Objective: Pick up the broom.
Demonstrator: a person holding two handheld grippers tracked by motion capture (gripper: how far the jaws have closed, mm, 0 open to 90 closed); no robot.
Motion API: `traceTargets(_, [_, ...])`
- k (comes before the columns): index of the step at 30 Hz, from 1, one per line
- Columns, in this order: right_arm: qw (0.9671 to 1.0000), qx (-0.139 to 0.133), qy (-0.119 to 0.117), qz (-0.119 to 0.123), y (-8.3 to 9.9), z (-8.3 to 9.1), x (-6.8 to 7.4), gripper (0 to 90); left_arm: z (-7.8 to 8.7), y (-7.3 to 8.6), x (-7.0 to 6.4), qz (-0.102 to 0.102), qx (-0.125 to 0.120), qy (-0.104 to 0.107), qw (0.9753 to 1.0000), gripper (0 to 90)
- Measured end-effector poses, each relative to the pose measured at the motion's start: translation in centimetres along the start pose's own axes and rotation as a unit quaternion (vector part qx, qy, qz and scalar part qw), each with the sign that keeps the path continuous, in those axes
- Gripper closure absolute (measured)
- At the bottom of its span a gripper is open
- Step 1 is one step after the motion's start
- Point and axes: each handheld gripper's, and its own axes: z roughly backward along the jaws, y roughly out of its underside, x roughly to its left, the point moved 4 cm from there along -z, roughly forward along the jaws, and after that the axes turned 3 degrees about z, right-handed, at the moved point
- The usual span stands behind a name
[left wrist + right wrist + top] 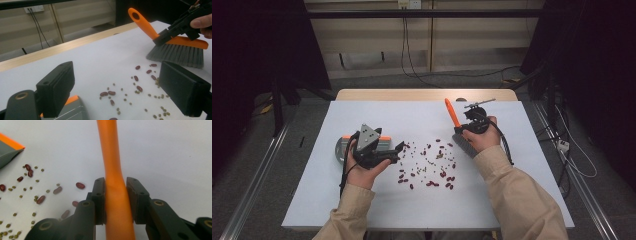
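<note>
Red and small green beans (428,167) lie scattered mid-table. A hand brush with an orange handle (451,112) and grey bristles (464,145) stands at their right edge; my right gripper (460,129) is shut on the handle (113,167), which its jaws (115,195) clamp from both sides. My left gripper (397,151) is open just left of the beans, above a grey dustpan with an orange lip (343,145). In the left gripper view its wide-apart jaws (120,87) frame the beans (136,87), with the brush (175,53) beyond and the dustpan (75,111) below.
A white sheet (412,210) covers the table, with a wooden strip (427,94) at the far edge. Bare sheet lies in front of and behind the beans. Cables (572,160) hang off the right side. The dustpan corner (7,152) shows at the upper left in the right gripper view.
</note>
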Motion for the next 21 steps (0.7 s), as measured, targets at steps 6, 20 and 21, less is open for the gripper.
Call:
traceTargets(6, [0.9995,0.006,0.002,0.032,1.0,1.1,-0.2,59.2,0.2,0.0,0.3,0.003,-0.003,0.0,1.0,13.6])
traceTargets(20, [0.997,0.016,0.03,0.07,3.5,3.2,-0.1,71.0,1.3,0.1,1.8,0.016,-0.009,0.001,0.9998,10.8])
traceTargets(21, [0.9968,0.011,0.032,0.072,3.3,3.1,0.0,71.0,1.3,0.1,1.9,0.02,-0.01,0.0,0.9997,10.8])
